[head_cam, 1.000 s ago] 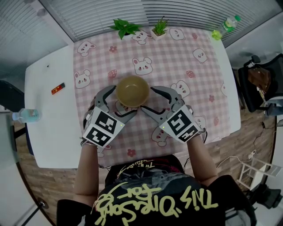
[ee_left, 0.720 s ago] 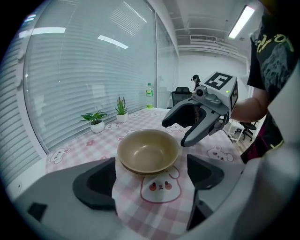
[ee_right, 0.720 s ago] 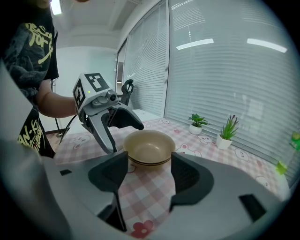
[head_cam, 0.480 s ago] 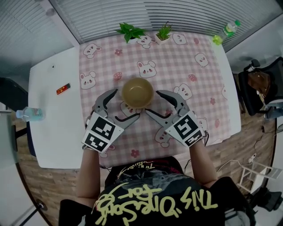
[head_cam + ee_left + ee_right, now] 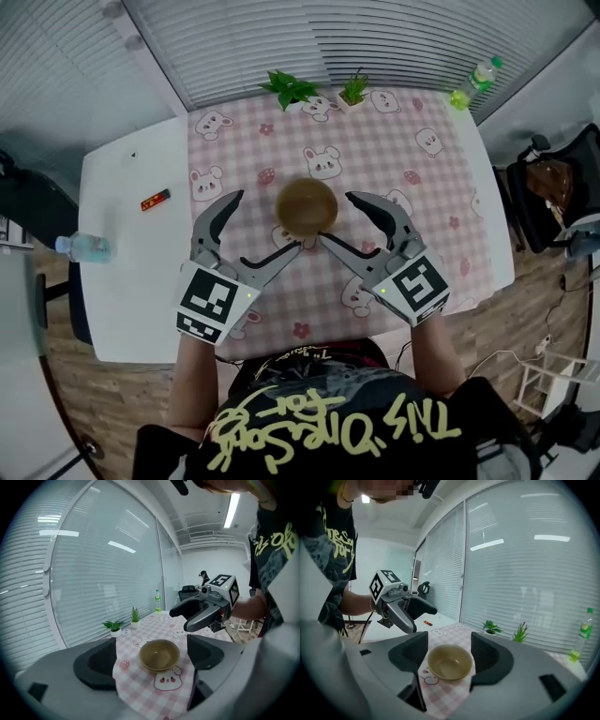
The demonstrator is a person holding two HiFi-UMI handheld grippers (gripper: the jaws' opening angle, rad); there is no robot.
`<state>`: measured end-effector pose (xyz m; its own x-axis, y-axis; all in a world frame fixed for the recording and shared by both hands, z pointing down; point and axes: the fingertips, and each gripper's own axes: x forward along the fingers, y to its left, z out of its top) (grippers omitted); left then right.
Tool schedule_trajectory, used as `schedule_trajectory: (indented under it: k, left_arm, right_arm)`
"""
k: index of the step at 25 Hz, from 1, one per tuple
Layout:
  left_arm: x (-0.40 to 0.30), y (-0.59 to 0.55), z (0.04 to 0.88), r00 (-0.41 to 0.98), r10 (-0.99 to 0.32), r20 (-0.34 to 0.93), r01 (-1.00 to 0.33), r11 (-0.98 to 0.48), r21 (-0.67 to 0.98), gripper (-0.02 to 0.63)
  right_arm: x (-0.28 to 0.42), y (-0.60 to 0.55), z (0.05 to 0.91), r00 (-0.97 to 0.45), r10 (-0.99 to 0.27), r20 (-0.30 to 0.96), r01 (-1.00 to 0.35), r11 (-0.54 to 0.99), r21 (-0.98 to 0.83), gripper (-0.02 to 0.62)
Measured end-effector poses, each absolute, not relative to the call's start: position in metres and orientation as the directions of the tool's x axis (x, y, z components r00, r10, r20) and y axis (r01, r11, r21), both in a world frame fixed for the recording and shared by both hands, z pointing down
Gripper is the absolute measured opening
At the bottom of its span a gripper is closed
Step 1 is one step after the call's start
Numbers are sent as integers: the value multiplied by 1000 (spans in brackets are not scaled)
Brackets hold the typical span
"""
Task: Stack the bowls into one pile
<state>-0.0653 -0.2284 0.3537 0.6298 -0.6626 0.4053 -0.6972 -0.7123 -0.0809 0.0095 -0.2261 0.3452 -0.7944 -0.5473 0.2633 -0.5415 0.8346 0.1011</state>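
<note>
Tan bowl: a bowl (image 5: 307, 206) sits upright on a pink checked cloth (image 5: 422, 169), about mid-table; a faint second rim line suggests others nested in it, though I cannot tell how many.
Other bowls: none shows on the white table (image 5: 122, 281), so the pile looks already made.
Left gripper: the left gripper (image 5: 266, 220) has its jaws wide apart and holds nothing.
Right gripper: the right gripper (image 5: 337, 217) is likewise spread wide and empty.
Key relation: the bowl lies straight ahead of both grippers and between them. Each one's own view frames it in the gap of its jaws, beyond the tips and not touched.
Nearer hand: neither, as far as I can judge; they flank it evenly.
Long axis: none, since the bowl is round and can be taken from either side.
Writing: yellow script on the person's black shirt (image 5: 328, 427), not clearly legible; black-and-white square markers on each gripper's cube.
Labels: a green-capped bottle (image 5: 472, 80) at the far right corner, with print too small to read.
</note>
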Motion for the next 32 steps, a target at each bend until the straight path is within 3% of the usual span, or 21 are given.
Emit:
schedule_trajectory:
  k: [9, 13, 24, 32]
  left_arm:
    - [-77, -213, 294, 671, -699, 248, -686, -712, -151, 455]
    - [-88, -210, 279, 678, -710, 191, -703, -702, -113, 373]
    - [-108, -199, 250, 649, -752, 116, -748, -659, -85, 80]
    - [-117, -190, 260, 651, -750, 115, -748, -660, -66, -3]
  right_arm:
    - [-14, -212, 279, -807, -586, 69, -576, 808, 126, 288]
    - [-22, -211, 268, -801, -597, 37, -591, 800, 102, 252]
    - [-32, -196, 245, -791, -611, -38, -612, 789, 56, 56]
    - [-42, -187, 249, -788, -614, -43, -616, 786, 59, 8]
